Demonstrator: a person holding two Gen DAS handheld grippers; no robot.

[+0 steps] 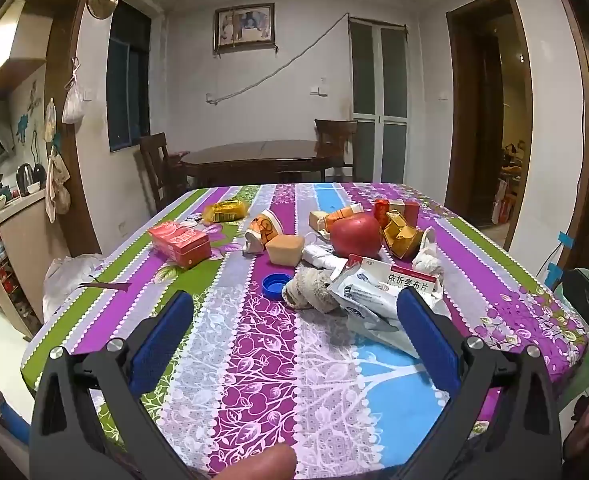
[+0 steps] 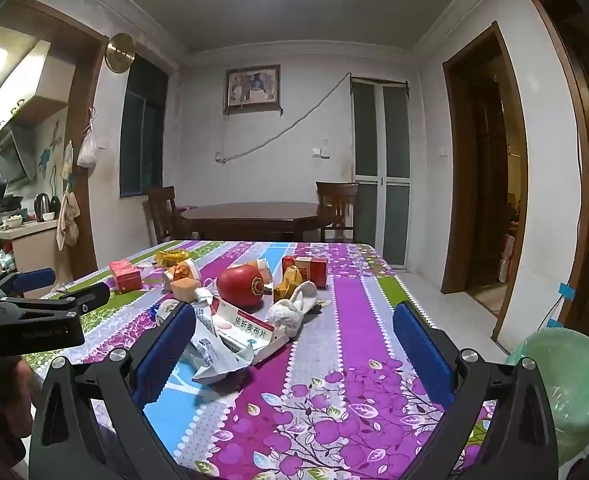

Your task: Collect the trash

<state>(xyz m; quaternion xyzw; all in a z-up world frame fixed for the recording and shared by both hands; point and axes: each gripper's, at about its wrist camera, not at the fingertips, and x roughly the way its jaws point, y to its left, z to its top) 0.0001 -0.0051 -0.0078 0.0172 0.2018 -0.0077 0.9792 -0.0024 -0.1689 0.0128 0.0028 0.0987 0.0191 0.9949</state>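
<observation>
Both grippers hover over the near edge of the counter (image 1: 254, 360), which carries a striped floral cloth. Left gripper (image 1: 294, 316) is spread wide, nothing between its blue pads; right gripper (image 2: 294, 326) likewise wide open and holding nothing. Trash sits in a loose cluster mid-counter. Nearest item: an opened medicine box (image 1: 406, 280) with Chinese print, lying on a crumpled white leaflet (image 1: 370, 312); in the right wrist view the box (image 2: 250, 328) sits just ahead of the right gripper's left pad. Just left of it, a wad of dirty tissue (image 1: 310, 290), touching or nearly touching a blue bottle cap (image 1: 275, 285). A second tissue wad (image 2: 294, 308) lies right of the box. Behind those: a red apple (image 1: 356, 234), a tan block (image 1: 284, 249), a crushed paper cup (image 1: 263, 227), a crumpled gold carton (image 1: 402, 236), small red boxes (image 1: 398, 210) and an orange-white tube (image 1: 342, 213). A red box (image 1: 180, 243) sits apart to the left, with a yellow wrapper (image 1: 226, 210) farther back. A bin with a green bag liner (image 2: 566, 384) stands off the counter's right corner, just beside the right gripper.
</observation>
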